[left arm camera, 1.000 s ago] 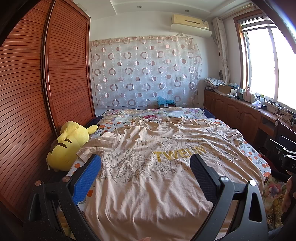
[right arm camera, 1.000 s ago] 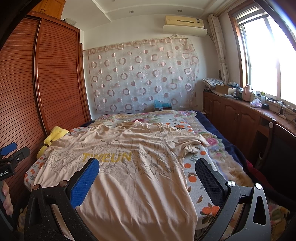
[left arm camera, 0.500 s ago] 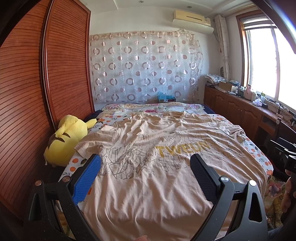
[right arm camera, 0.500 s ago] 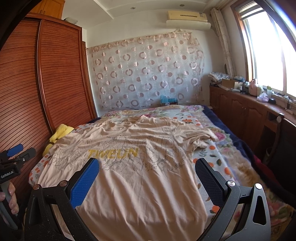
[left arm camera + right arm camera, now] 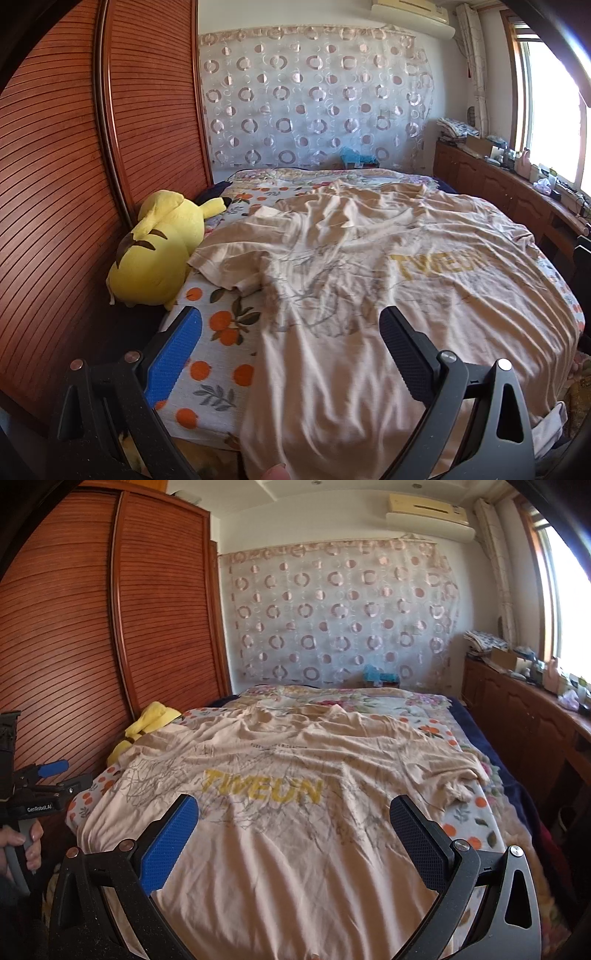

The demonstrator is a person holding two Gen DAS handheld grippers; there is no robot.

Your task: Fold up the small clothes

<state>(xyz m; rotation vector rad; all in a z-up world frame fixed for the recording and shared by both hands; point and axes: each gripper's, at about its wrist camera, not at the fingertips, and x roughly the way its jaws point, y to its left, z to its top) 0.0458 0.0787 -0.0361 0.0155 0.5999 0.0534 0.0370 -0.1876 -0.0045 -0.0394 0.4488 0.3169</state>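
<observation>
One beige T-shirt (image 5: 369, 295), the item to be folded: spread front-up across the bed (image 5: 221, 354), printed with grey line drawing and yellow lettering on the chest. Its hem hangs over the near edge of the bed, its collar lies toward the far end. Cloth wrinkled, not yet folded. One short sleeve (image 5: 225, 266) lies bunched on the orange-print sheet, near a yellow plush toy (image 5: 159, 254); the other sleeve (image 5: 461, 775) is crumpled on the opposite side, seen from my right wrist.

My left claw (image 5: 291, 354): jaws spread wide, holding nothing, poised above the shirt's side edge, one blue pad over bare sheet, one black pad over cloth. Contact with the fabric: none that I can see.

My right claw (image 5: 295, 842): jaws likewise spread wide, empty, above the lower half of the shirt, below the lettering.

My left hand (image 5: 22, 845): wrapped on the handle of the left tool, at the edge of the right wrist view.

Surroundings: plush toy lying against a slatted wooden wardrobe (image 5: 74, 166) beside the bed; circle-patterned curtain (image 5: 340, 616) on the far wall; air conditioner (image 5: 428, 509) above it; low wooden cabinet (image 5: 517, 716) under a bright window, carrying small clutter.
</observation>
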